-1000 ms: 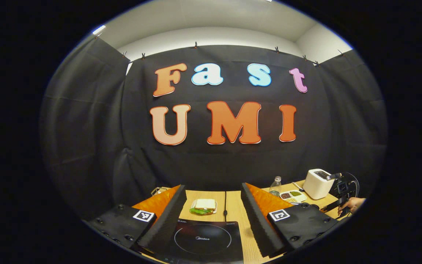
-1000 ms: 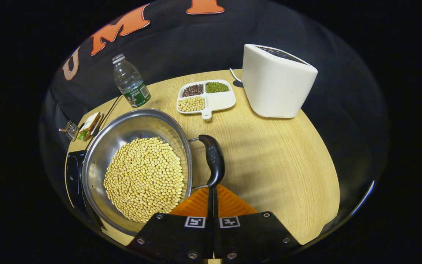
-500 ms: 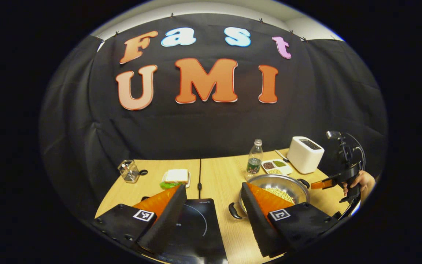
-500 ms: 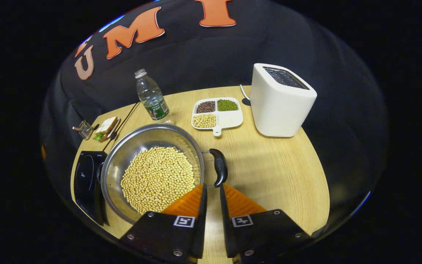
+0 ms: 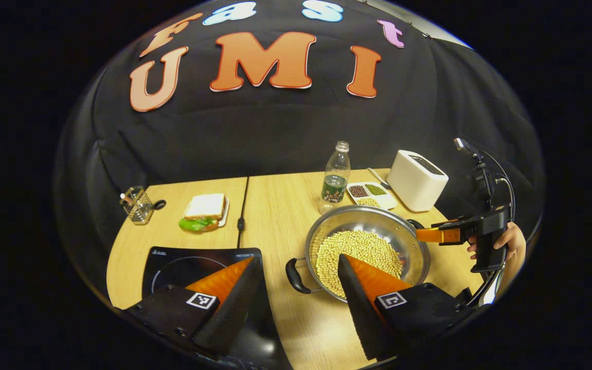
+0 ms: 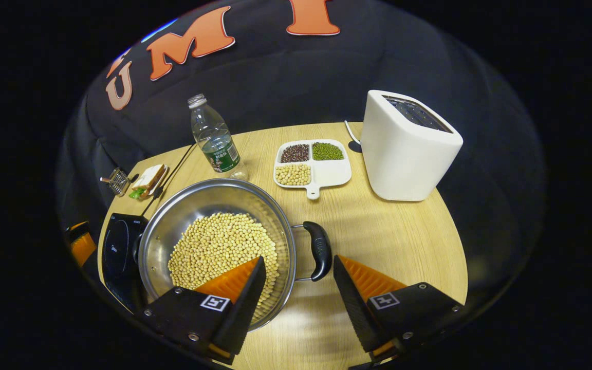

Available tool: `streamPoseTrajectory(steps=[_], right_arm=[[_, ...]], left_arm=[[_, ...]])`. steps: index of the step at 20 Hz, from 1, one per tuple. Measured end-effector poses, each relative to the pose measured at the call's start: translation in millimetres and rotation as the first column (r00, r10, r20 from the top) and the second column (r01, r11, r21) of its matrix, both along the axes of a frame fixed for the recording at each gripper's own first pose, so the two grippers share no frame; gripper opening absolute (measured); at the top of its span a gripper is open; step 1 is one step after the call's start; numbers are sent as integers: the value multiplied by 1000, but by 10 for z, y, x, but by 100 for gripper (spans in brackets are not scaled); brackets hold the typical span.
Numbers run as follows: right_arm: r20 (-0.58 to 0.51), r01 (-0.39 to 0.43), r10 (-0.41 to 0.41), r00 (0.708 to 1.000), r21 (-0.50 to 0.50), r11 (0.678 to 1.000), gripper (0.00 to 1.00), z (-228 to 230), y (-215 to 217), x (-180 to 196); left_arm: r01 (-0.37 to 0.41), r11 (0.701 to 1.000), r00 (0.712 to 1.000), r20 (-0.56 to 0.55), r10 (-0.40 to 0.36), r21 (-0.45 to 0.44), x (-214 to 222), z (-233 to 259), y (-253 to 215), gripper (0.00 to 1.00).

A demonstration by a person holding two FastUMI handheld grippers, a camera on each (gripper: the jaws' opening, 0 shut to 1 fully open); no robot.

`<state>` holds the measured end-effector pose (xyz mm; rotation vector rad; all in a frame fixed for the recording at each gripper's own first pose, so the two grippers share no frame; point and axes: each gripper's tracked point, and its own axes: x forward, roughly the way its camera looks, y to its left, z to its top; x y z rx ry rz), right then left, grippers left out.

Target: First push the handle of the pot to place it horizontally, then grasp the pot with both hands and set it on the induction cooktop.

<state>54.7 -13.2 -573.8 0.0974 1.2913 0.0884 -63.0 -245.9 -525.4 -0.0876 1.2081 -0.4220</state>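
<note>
A steel pot (image 5: 358,218) full of soybeans (image 5: 360,252) stands on the wooden table, right of the black induction cooktop (image 5: 178,262). My left gripper (image 5: 297,259) is open, low over the table, and the pot's near black handle (image 5: 295,275) lies between its fingers. In the right gripper view, my right gripper (image 6: 298,259) is open. One finger hangs over the pot (image 6: 198,200) rim and the other lies right of the pot's black handle (image 6: 319,250). The handle sits just ahead of the fingertips, untouched. The left gripper view also shows the right gripper (image 5: 424,235), held by a hand (image 5: 513,245).
Behind the pot stand a water bottle (image 6: 214,136), a white divided dish (image 6: 334,174) of beans and a white toaster (image 6: 409,146). A sandwich plate (image 5: 204,208) and a wire holder (image 5: 136,204) sit at the back left. A cable (image 5: 243,205) crosses the table.
My right gripper went from shut to open and drew back slightly from the handle. My left gripper tilted down and moved toward the pot's near handle.
</note>
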Motion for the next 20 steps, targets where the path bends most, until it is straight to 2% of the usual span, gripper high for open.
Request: streamPoseTrajectory(steps=[3,7,11,16,17,19,20], right_arm=[[-8,-7,7,1000,-11,1000,84,-81,27,6],[-22,-11,10,1000,-22,1000,84,-179,43,24],[-43,-29,27,999,-50,998,84,-306,18,14],[-57,-39,35,998,-69,997,84,-466,43,-7],[-60,-45,41,997,-76,996,83,-497,46,-21],[-61,-51,45,997,-95,994,79,-545,23,-25],[-55,-51,45,997,-98,994,70,-532,30,-14]], left_arm=[[44,999,995,-94,-45,-11,-147,-376,-128,98],[11,1000,980,-196,-13,-10,-233,-771,-214,98],[-13,1000,971,-238,18,22,-244,-1075,-237,98],[4,993,977,-213,23,121,-260,-1422,-174,98],[6,990,980,-200,22,139,-256,-1453,-156,95],[-1,992,982,-189,26,130,-265,-1511,-227,90],[-9,992,982,-188,33,129,-272,-1545,-250,88]])
